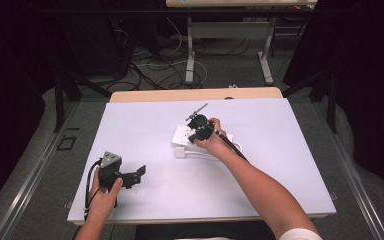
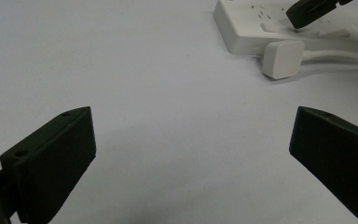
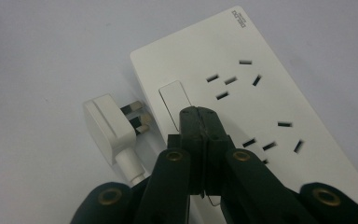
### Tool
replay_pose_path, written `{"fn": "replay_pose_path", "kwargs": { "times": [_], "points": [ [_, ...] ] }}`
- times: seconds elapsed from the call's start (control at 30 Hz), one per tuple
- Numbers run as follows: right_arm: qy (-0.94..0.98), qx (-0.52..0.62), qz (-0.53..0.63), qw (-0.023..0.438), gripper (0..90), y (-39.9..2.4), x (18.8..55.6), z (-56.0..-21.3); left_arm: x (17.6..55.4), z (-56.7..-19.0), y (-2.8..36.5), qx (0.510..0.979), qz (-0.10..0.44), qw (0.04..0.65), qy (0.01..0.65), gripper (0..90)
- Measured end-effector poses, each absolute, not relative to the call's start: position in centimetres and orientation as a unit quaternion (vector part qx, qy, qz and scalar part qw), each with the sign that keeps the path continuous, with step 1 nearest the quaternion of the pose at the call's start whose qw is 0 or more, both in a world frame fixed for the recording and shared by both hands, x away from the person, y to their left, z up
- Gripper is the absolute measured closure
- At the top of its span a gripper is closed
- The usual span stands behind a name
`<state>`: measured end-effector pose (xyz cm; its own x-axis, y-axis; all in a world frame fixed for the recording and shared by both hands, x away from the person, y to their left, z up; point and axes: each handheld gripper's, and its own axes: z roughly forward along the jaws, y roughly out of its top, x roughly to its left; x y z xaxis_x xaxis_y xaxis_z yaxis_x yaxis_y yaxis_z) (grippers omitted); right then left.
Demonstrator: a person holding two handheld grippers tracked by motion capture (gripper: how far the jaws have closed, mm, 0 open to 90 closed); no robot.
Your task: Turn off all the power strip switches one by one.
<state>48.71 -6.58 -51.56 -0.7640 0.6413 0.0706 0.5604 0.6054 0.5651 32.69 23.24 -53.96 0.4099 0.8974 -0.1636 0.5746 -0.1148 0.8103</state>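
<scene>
A: One white power strip (image 3: 261, 98) lies flat near the middle of the white table (image 1: 145, 125).

B: Where is it next to the right gripper (image 3: 199, 122)?

A: Right under it. The two black jaws are pressed together with nothing between them, and their tips sit on the strip's long white switch (image 3: 172, 100).

B: What is beside the strip?

A: A white plug (image 3: 108, 125) lies on its side on the table, just beside the strip's end, its pins pointing at the strip. Its cord goes back under the gripper.

B: And the left gripper (image 1: 139, 172)?

A: It is well apart from the strip, near the table's front left. Its jaws stand wide apart over bare table, holding nothing.
</scene>
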Motion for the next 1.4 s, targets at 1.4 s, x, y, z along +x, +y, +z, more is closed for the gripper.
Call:
{"fn": "replay_pose_path", "kwargs": {
  "times": [1.4],
  "points": [
    [0.9, 0.328, 0.279, 0.074, 90.0, -3.1, 49.7, -51.7, 32.7, -53.9, 23.5, 0.722, 0.19, 0.426, 0.511, 0.2]
  ]
}}
